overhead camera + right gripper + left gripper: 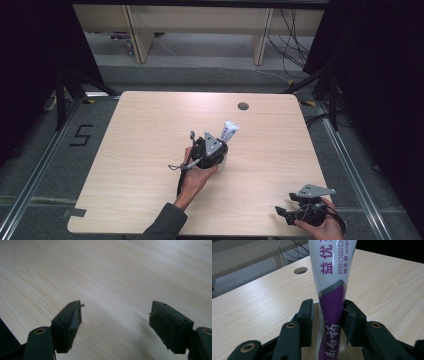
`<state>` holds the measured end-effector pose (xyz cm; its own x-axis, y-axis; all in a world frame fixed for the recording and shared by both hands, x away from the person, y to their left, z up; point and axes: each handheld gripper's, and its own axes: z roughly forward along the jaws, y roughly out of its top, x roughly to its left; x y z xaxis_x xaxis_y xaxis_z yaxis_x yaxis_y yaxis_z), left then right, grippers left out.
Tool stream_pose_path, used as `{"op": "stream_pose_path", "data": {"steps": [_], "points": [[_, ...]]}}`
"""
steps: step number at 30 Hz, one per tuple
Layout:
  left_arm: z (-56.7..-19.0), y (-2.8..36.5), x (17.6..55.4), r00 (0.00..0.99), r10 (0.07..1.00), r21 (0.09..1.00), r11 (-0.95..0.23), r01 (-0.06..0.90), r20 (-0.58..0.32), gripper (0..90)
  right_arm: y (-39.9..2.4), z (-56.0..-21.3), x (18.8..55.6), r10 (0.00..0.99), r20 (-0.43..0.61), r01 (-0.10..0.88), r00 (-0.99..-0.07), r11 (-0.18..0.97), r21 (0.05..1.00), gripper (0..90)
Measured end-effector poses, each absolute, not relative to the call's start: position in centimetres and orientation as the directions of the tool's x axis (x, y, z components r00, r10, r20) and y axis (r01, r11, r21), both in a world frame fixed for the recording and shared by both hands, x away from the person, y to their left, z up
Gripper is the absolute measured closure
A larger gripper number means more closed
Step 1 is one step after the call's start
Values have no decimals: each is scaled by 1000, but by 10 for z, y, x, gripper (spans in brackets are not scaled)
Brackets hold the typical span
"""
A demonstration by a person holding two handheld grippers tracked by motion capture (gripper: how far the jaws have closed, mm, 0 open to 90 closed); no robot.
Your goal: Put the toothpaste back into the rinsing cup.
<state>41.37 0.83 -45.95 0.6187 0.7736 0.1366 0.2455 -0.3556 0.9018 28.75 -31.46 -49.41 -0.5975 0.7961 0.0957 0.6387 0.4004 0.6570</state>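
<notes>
White and purple, the toothpaste tube (332,290) is standing tilted in a pale cup (221,163) near the middle of the bench (150,150). The left tool (325,315) is straddling the tube, its jaws parted slightly wider than the tube, with a gap showing on one side. The right tool (115,317) is hovering wide open over bare wood at the bench's near right corner, holding nothing.
</notes>
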Motion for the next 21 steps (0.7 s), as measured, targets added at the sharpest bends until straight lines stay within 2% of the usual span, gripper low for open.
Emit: {"op": "stream_pose_path", "data": {"steps": [7, 14, 21], "points": [[-458, 8, 413, 618, 776, 899, -354, 259, 128, 506, -315, -494, 288, 796, 96, 639, -598, 401, 656, 266], [-456, 10, 408, 614, 775, 893, -373, 253, 150, 458, -316, -495, 289, 787, 79, 621, -612, 417, 663, 266], [-449, 14, 400, 617, 776, 899, -356, 255, 132, 438, -315, -494, 288, 794, 90, 634, -601, 405, 658, 266]]}}
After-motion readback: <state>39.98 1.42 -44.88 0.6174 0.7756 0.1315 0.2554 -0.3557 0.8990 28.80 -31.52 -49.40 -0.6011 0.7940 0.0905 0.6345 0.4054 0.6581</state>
